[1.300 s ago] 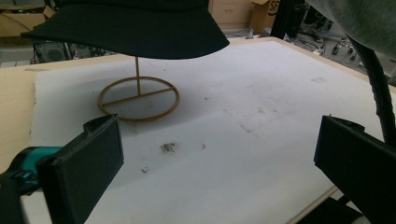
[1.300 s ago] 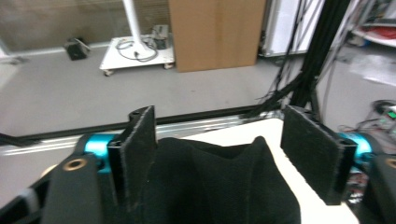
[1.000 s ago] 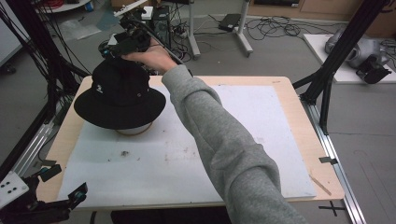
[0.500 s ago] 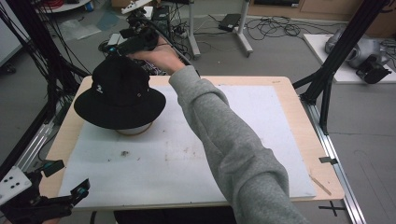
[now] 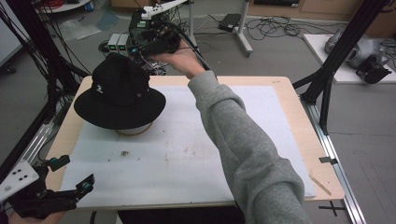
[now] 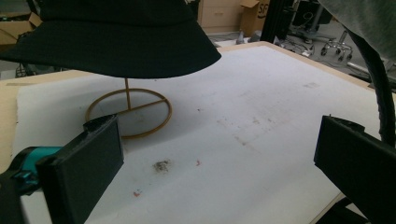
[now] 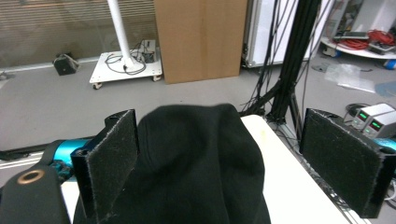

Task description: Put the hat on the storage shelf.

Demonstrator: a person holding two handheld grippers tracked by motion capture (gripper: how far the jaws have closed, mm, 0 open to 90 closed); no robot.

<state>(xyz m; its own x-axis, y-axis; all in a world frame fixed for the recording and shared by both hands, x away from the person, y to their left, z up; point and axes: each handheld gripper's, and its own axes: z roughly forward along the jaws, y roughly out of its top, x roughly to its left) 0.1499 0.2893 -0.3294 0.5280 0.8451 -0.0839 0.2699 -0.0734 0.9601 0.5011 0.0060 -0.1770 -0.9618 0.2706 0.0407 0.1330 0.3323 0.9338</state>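
My right tool hangs with jaws spread wide just behind the black bucket hat, lined up to straddle its crown. The hat sits on a wire stand — raised off the worktop. My left tool waits open, near and low.

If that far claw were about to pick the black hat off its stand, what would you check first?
1. Right claw open: ok.
2. Jaws wide enough to straddle the hat crown: ok.
3. Claw touching the hat: cannot tell.
4. Hat sitting level on the wire stand: ok.
5. Left claw open and parked at the near table corner, out of the way: ok.
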